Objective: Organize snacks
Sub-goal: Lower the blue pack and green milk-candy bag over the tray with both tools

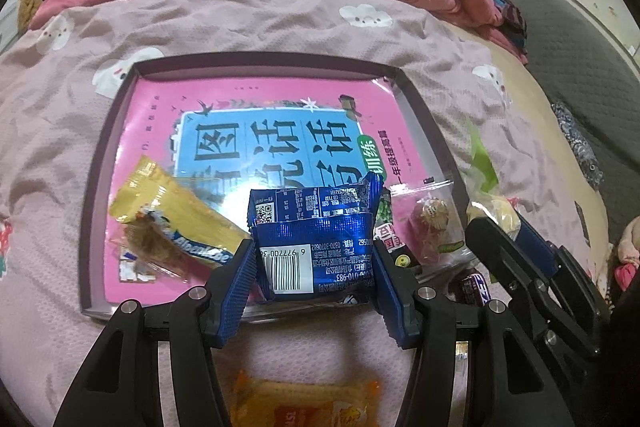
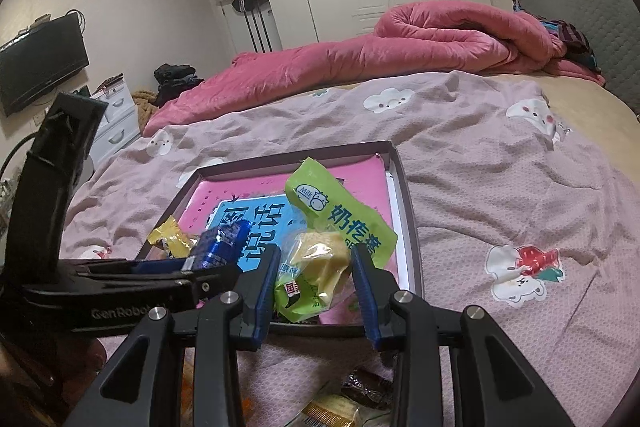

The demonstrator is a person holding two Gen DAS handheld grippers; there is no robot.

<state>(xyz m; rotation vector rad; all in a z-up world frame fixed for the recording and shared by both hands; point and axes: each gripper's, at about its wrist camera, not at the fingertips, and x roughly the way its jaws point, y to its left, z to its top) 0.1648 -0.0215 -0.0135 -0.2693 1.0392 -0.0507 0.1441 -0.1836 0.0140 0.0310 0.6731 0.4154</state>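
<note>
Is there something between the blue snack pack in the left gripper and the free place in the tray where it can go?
Nothing visible blocks it. The blue snack pack hangs over the tray, with the yellow packet to one side.

green packet [image 2: 344,227]: you can read "Milk" and 奶花糕
left gripper [image 2: 132,313]: "GenRobot" on its side
blue packet [image 1: 316,247]: barcode digits "6 977700", phone "0370-3070682"
pink book [image 1: 264,147]: 训练 in its green badge
</note>
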